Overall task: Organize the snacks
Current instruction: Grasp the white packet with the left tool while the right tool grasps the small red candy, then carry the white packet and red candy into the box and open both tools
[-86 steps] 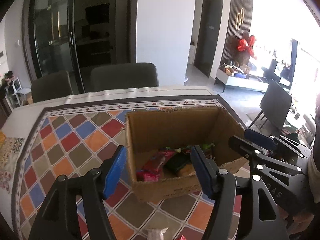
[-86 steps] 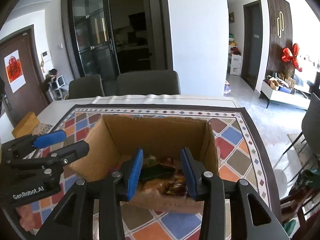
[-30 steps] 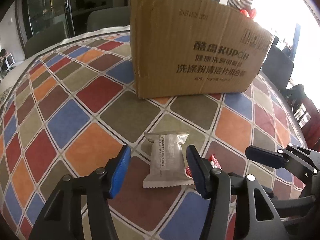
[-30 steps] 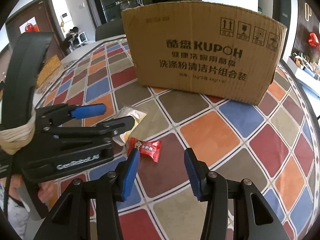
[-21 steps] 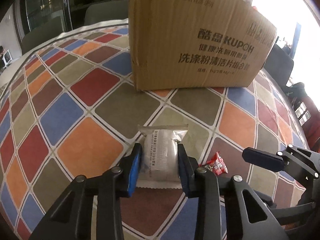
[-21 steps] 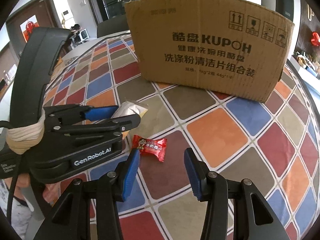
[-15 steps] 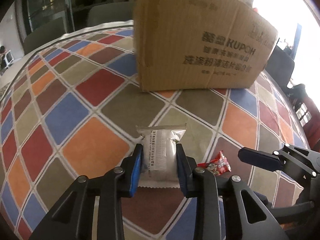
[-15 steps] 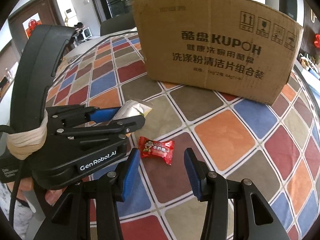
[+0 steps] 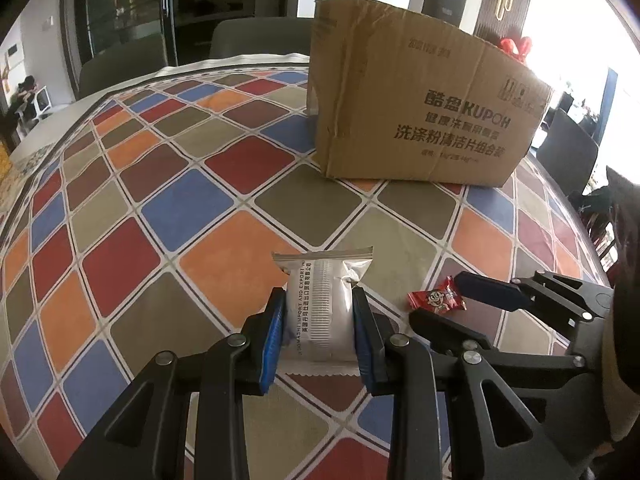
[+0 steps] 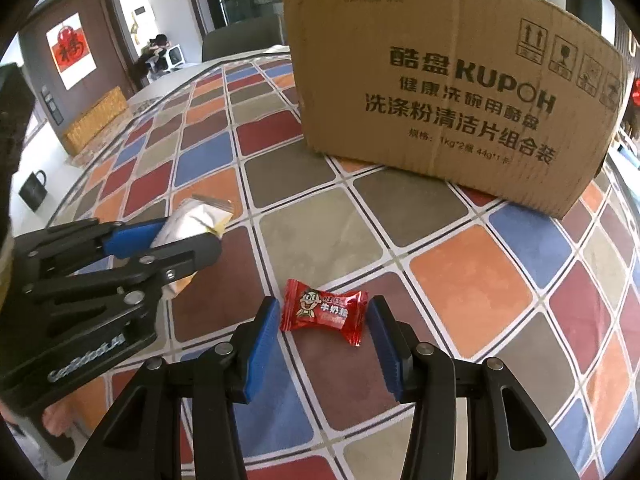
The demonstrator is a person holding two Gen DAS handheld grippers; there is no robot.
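My left gripper (image 9: 319,312) is shut on a silver snack packet (image 9: 325,300), its blue pads pressing both long sides; the packet's far end sticks out ahead over the tablecloth. The same packet (image 10: 192,216) shows in the right wrist view between the left gripper's fingers (image 10: 136,236). A red wrapped candy (image 10: 324,312) lies flat on the cloth between the pads of my right gripper (image 10: 323,320), which stands open with a small gap on each side. In the left wrist view the candy (image 9: 436,300) lies just beside a right gripper finger (image 9: 488,294).
A brown cardboard box (image 9: 420,112), also (image 10: 452,80), stands on the table behind both snacks. The tablecloth (image 9: 132,208) has coloured diamond tiles. Dark chairs (image 9: 256,40) line the far table edge. A person's hand (image 10: 52,420) shows under the left gripper.
My left gripper closed on the silver packet and shifted left, the box now sitting further right. My right gripper moved forward and down until the red candy lay between its pads.
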